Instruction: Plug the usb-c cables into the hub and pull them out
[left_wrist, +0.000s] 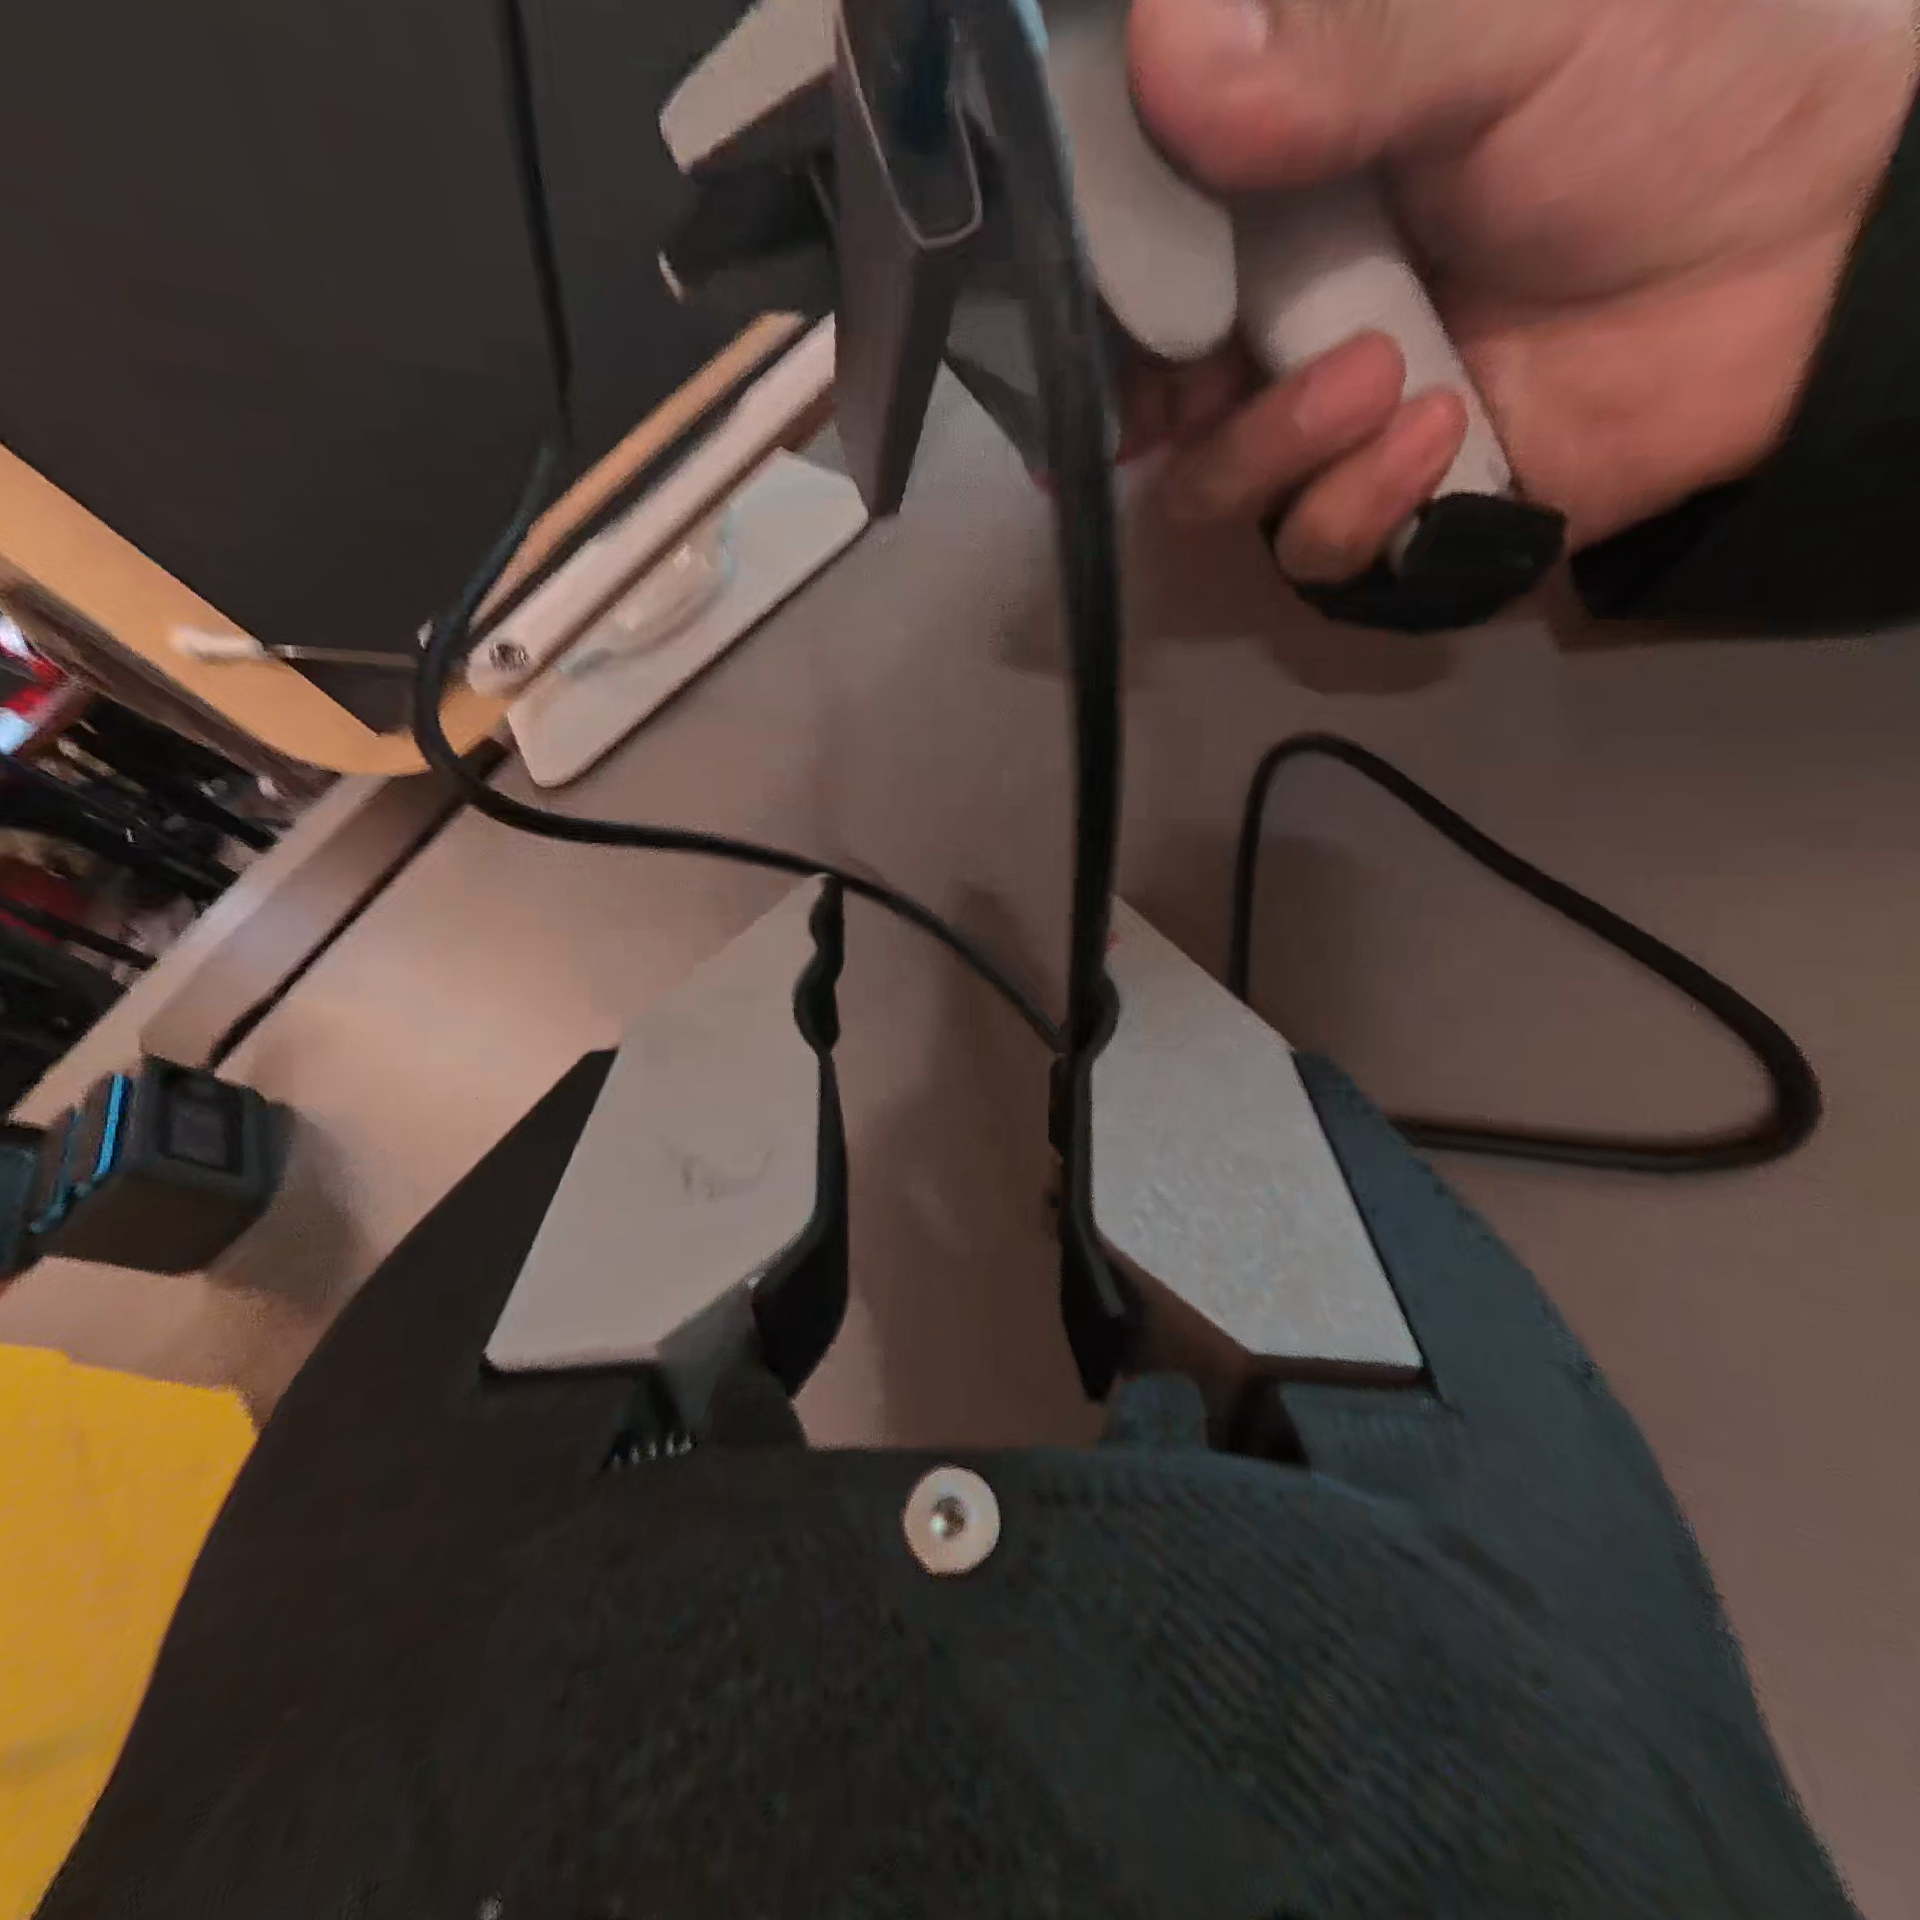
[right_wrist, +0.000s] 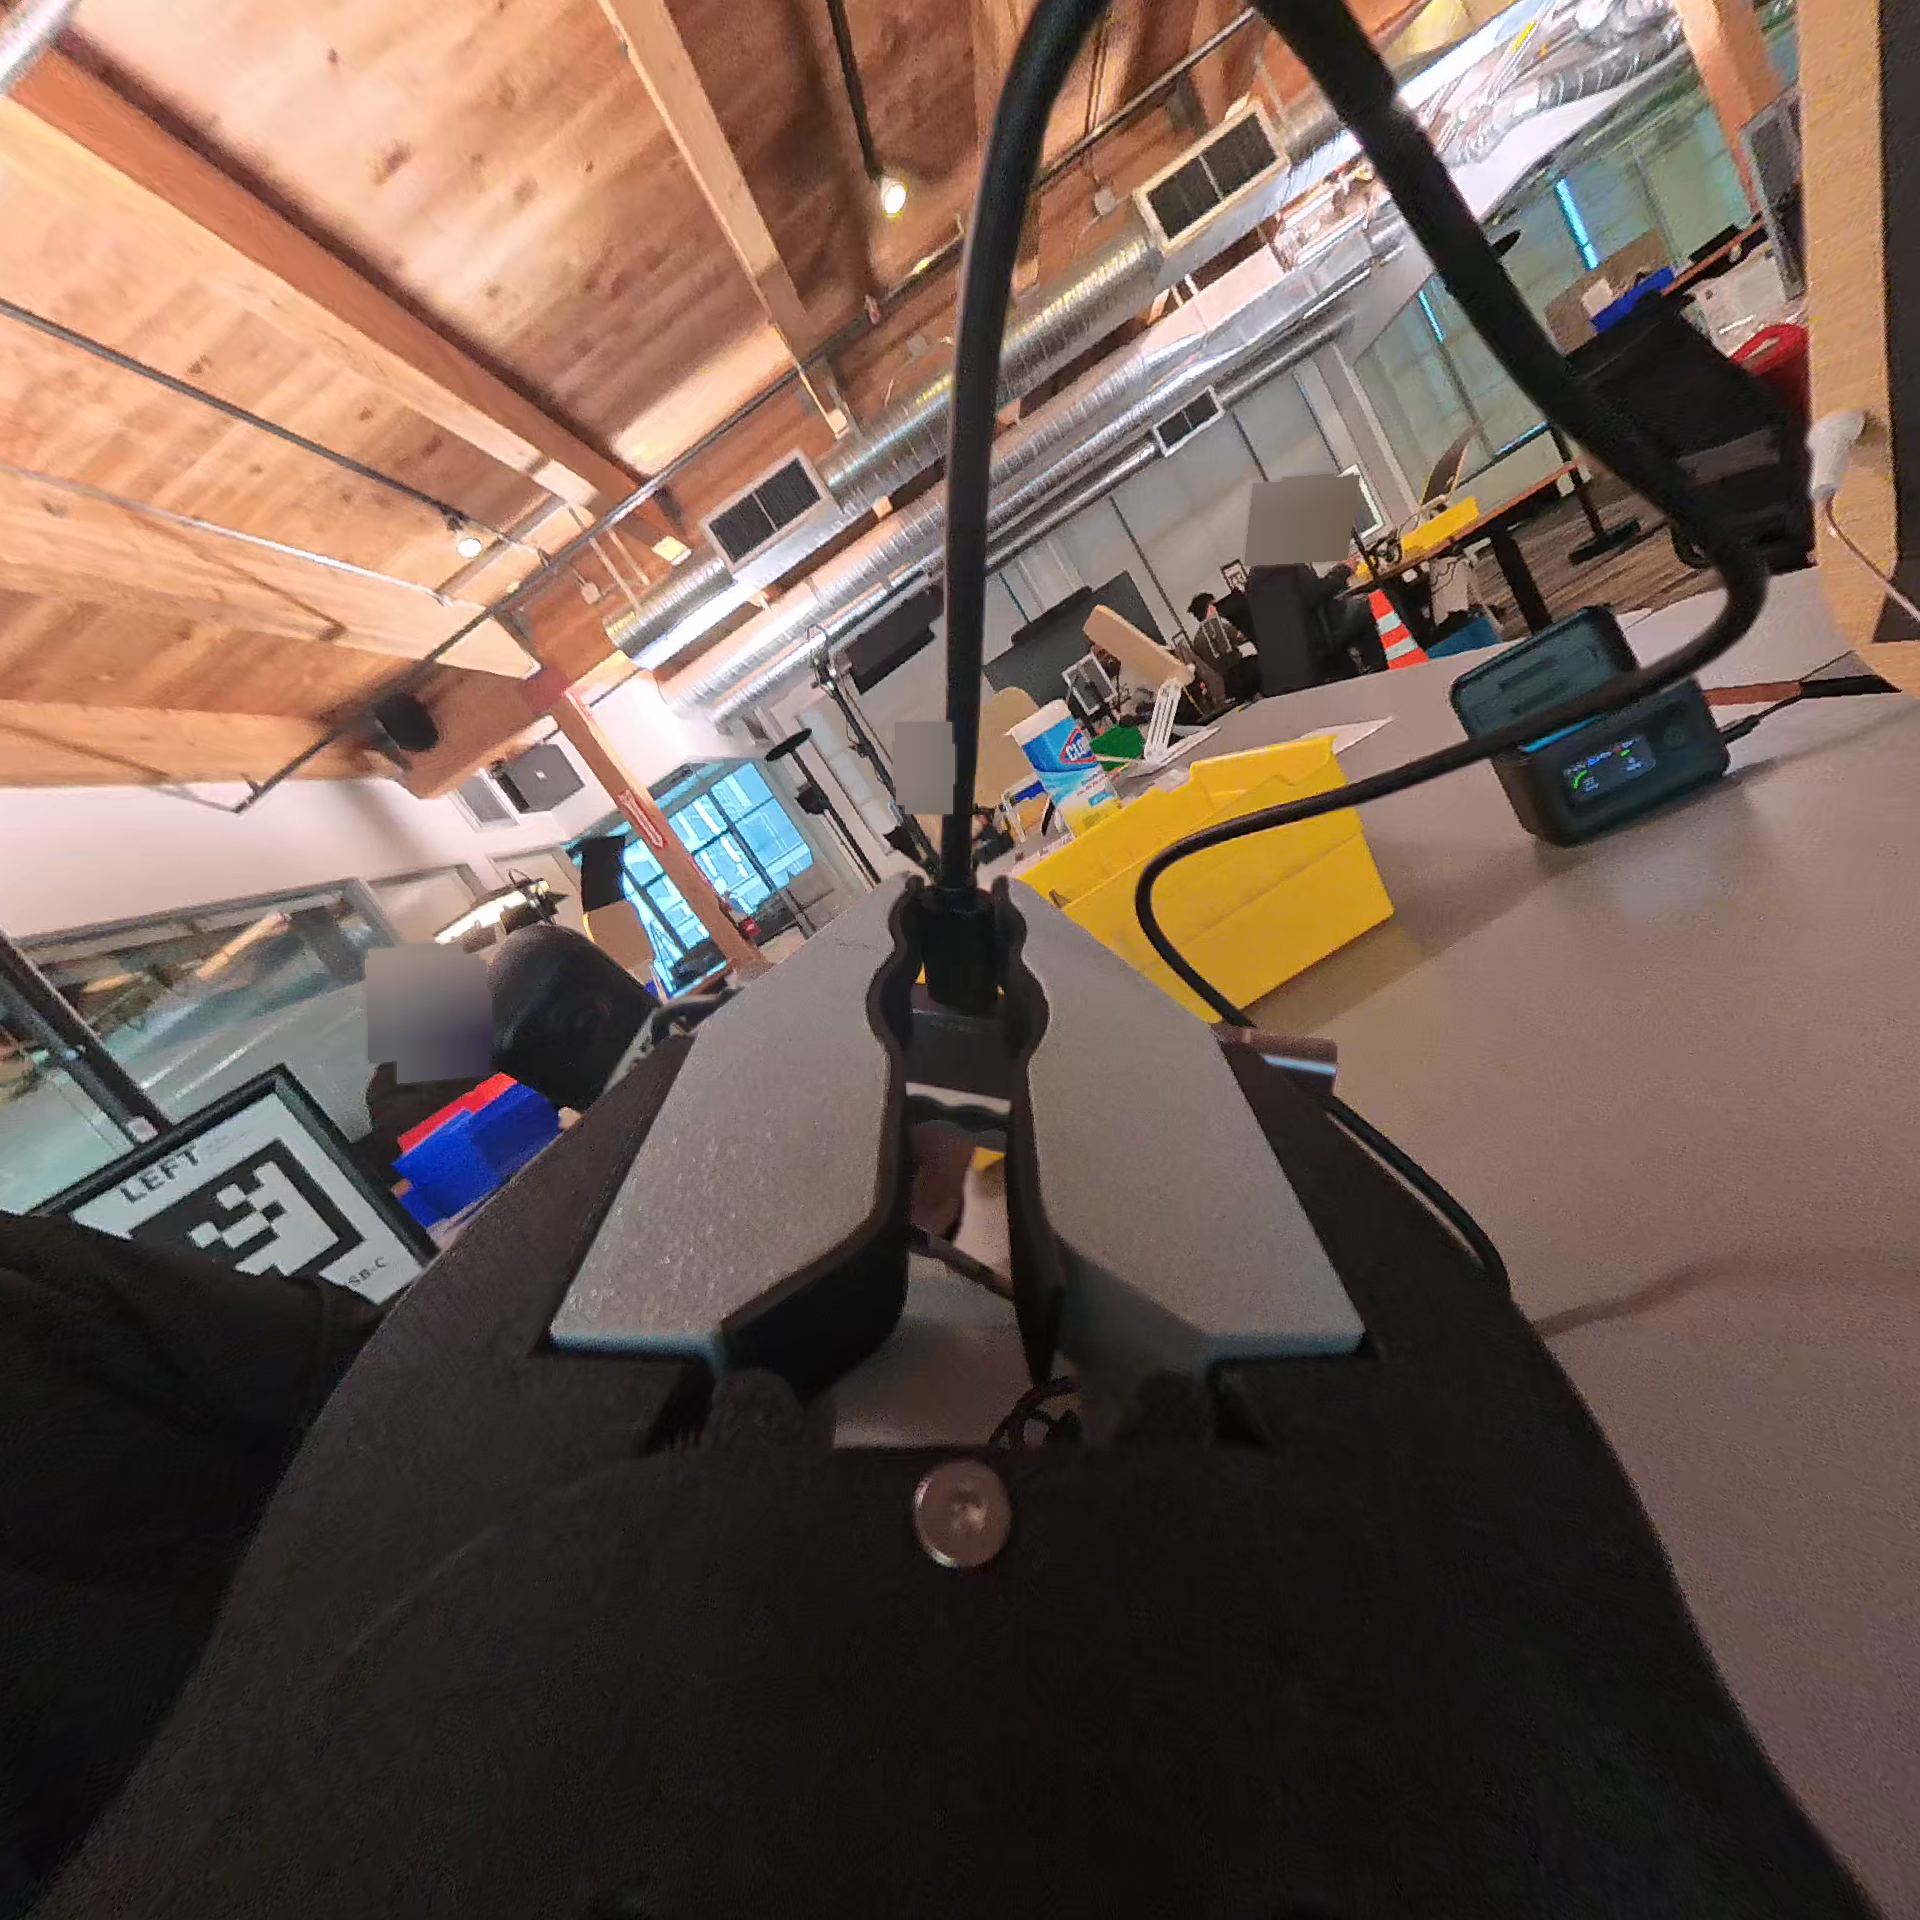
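Note:
In the right wrist view my right gripper (right_wrist: 956, 904) is shut on a black usb-c plug (right_wrist: 951, 951). Its thick black cable (right_wrist: 971, 468) arcs up and over. A grey metal piece (right_wrist: 956, 1044) sits between the pads just below the plug; I cannot tell whether it is the hub. In the left wrist view my left gripper (left_wrist: 966, 935) has its jaws apart over the table. The thick cable (left_wrist: 1091, 623) hangs down from above onto its right fingertip (left_wrist: 1195, 1122). A thin black cable (left_wrist: 644, 842) also runs to that finger. A hand (left_wrist: 1558, 260) holds the other gripper at the top.
A dark power unit with a lit screen (right_wrist: 1600, 748), a yellow bin (right_wrist: 1226, 862) and a wipes canister (right_wrist: 1070, 758) stand on the grey table. A cable loop (left_wrist: 1558, 935) lies on the table. A white stand base (left_wrist: 686, 623) stands behind it. People sit far off. One gripper's finger ends stand about 10 cm off the other's.

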